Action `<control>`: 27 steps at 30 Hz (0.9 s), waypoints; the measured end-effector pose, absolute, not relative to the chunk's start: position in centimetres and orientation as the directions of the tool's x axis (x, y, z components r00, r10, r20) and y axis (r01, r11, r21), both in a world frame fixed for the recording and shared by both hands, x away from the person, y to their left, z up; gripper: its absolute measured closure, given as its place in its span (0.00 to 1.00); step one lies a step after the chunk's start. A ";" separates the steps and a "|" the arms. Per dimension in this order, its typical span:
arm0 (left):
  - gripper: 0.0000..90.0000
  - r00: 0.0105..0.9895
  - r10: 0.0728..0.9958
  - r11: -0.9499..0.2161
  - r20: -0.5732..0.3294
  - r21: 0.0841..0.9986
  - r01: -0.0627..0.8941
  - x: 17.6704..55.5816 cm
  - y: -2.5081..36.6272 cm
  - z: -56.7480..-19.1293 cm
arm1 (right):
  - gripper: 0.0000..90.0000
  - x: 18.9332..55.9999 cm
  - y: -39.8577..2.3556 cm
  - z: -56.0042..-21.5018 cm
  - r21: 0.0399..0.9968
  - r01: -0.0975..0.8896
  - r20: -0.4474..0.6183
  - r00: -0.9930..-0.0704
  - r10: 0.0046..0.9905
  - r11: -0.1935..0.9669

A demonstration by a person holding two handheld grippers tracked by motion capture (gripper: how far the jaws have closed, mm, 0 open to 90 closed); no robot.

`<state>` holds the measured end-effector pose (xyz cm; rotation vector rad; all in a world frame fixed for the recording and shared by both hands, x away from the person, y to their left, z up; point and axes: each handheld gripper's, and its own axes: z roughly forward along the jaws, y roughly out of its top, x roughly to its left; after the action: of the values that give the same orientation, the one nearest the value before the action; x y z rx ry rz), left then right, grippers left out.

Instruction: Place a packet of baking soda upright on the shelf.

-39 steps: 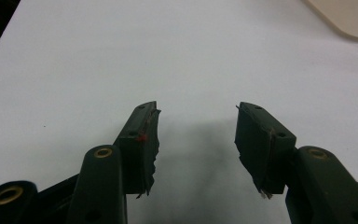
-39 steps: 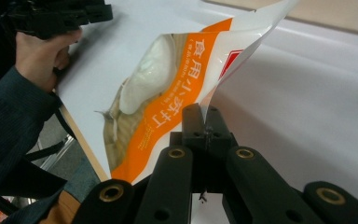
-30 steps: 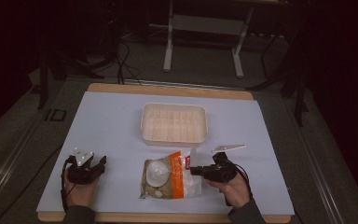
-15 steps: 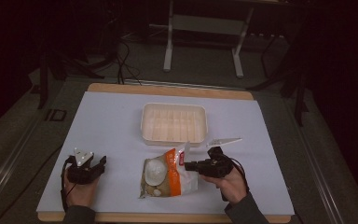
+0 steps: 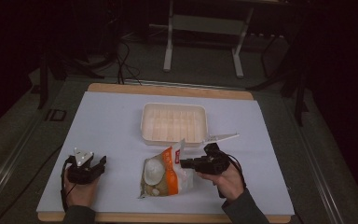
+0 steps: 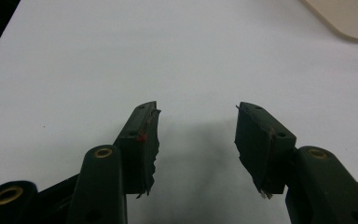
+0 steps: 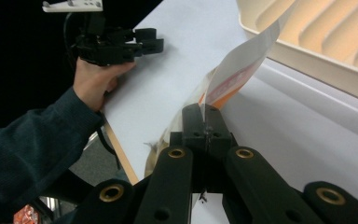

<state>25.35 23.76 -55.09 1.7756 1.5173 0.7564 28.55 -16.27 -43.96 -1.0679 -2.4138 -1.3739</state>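
Snack bag (image 5: 164, 175) lies on our table (image 5: 112, 121) just in front of the cream tray (image 5: 175, 122); our right gripper (image 5: 185, 163) pinches its torn top edge, while our left gripper (image 5: 98, 163) rests apart, jaws spread and holding nothing.

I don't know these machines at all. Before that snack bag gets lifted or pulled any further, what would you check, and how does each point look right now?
1. Right gripper shut on the bag's edge: ok, its jaws pinch the white and orange film.
2. Bag free of the tray: ok in the high view, a gap shows between them.
3. Left gripper ready to help: ok, jaws open over the bare table.
4. Left gripper close enough to the bag: not ok, it rests well off to the side.
5. Bag sealed or already torn: cannot tell.
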 end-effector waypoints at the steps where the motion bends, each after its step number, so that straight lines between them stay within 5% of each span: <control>1: 0.54 0.155 0.988 -0.096 0.003 0.796 0.598 25.3 23.8 -55.1 | 1.00 28.6 -16.0 -43.7 0.686 0.655 0.470 -0.732 0.494 0.317; 27: 0.54 0.154 0.988 -0.088 -0.006 0.798 0.596 25.3 23.9 -55.1 | 1.00 29.3 -11.1 -41.6 0.686 0.694 0.594 -0.708 0.381 0.219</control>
<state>25.34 23.86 -55.07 1.7666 1.5174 0.7497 29.28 -11.06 -41.55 -1.0078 -2.1991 -1.4847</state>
